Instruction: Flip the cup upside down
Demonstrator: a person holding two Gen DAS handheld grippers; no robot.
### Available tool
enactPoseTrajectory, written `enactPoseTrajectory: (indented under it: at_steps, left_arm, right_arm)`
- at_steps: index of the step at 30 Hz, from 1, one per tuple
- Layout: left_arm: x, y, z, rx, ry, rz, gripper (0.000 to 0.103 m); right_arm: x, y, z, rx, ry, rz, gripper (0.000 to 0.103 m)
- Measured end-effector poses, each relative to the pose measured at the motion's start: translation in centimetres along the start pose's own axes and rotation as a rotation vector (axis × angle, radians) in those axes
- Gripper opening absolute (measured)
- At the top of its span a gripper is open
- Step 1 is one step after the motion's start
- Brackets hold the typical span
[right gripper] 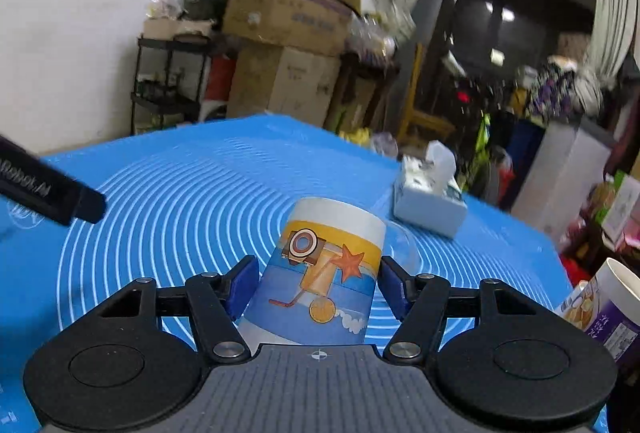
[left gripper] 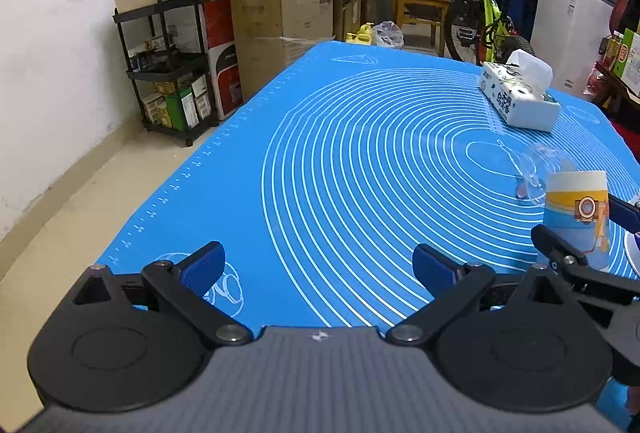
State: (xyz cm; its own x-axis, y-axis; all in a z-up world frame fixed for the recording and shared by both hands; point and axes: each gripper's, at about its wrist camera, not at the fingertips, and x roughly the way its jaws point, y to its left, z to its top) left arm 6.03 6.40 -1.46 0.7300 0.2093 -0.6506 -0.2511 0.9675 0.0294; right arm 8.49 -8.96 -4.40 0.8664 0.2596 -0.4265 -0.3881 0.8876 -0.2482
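Note:
A paper cup (right gripper: 324, 273) with a blue and orange beach print stands upside down, narrow base up, on the blue mat (right gripper: 168, 193). My right gripper (right gripper: 316, 285) straddles it, blue pads at both sides of its wall; whether they press it or stand just off it is unclear. The cup also shows at the right edge of the left wrist view (left gripper: 576, 217) with the right gripper's fingers (left gripper: 560, 245) around it. My left gripper (left gripper: 316, 269) is open and empty, low over the mat's near left part.
A tissue pack (left gripper: 520, 93) lies at the far right of the mat. A clear plastic cup (left gripper: 540, 169) lies just behind the paper cup. Another paper cup (right gripper: 600, 305) sits at the right edge. Boxes, a black shelf cart (left gripper: 168, 65) and a bicycle stand beyond the table.

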Motion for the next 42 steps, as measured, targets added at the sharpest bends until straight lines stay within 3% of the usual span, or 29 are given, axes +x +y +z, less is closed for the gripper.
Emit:
enactPoseTrajectory:
  at_steps: [14, 19, 22, 29, 42]
  left_arm:
    - [-0.6, -1.5, -1.2, 0.039, 0.006, -0.05, 0.099]
    - [-1.2, -1.9, -1.4, 0.05, -0.007, -0.069, 0.099]
    - [-1.7, -2.2, -1.5, 0.062, -0.016, -0.082, 0.099]
    - [-3.3, -3.7, -2.4, 0.115, -0.018, -0.138, 0.099]
    - [-6.4, -6.7, -5.2, 0.221, 0.002, -0.237, 0.099]
  right_arm:
    - [-2.8, -1.4, -1.4, 0.101, 0.029, 0.052, 0.064]
    - [-3.2, -1.9, -1.4, 0.135, 0.025, 0.059, 0.077]
    - [-4.1, -2.2, -1.5, 0.148, 0.019, 0.053, 0.082]
    - [-7.3, -4.0, -2.7, 0.253, 0.068, 0.034, 0.083]
    - [-11.5, -5.5, -4.9, 0.323, 0.153, -0.033, 0.083]
